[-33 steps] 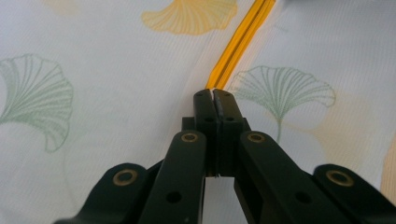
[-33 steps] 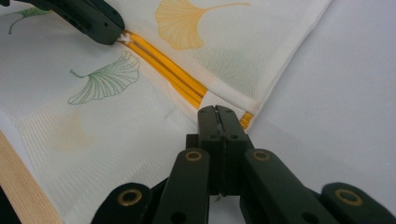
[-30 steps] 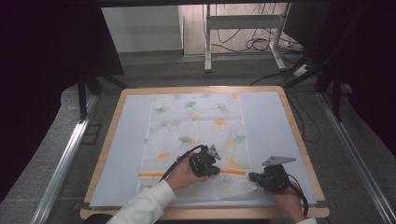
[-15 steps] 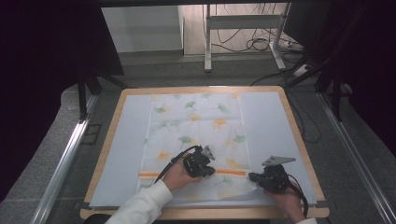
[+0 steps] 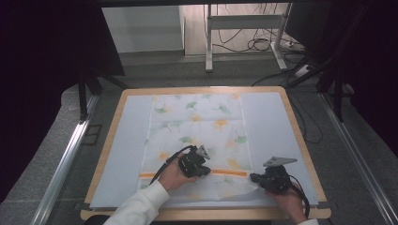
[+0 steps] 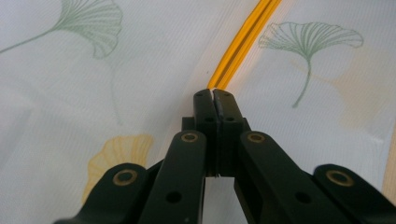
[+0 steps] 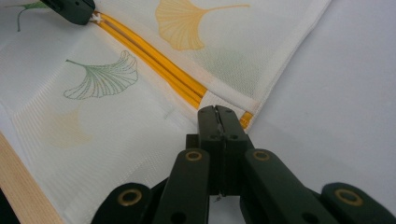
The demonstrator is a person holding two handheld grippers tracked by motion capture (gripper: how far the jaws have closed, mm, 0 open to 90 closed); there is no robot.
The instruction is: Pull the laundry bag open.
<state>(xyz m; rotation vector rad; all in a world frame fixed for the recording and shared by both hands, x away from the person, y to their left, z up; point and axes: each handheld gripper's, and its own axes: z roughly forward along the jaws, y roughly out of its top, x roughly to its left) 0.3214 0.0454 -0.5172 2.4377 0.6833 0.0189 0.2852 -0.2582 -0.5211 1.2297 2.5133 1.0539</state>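
Desk [image 5: 300, 140], wood-rimmed under a pale sheet, carried the leaf-printed mesh bag [image 5: 197, 126] flat at its middle. Lay with the orange zipper [image 5: 234, 173] across the near end. Left tongs [image 5: 205, 169] pinched together on the zipper mid-run, right tongs [image 5: 253, 178] pinched together at the bag's right edge by the zipper's end.

Thin white mesh bag [image 5: 197, 136] with green and yellow fan-shaped leaves, lying flat in the middle of the table [image 5: 300, 140]. Long way running from the table's near edge toward the far edge. Orange zip [image 5: 232, 172] [image 6: 243, 42] [image 7: 154, 63] across the bag close to its near end. Near end a bit rumpled at the right corner.
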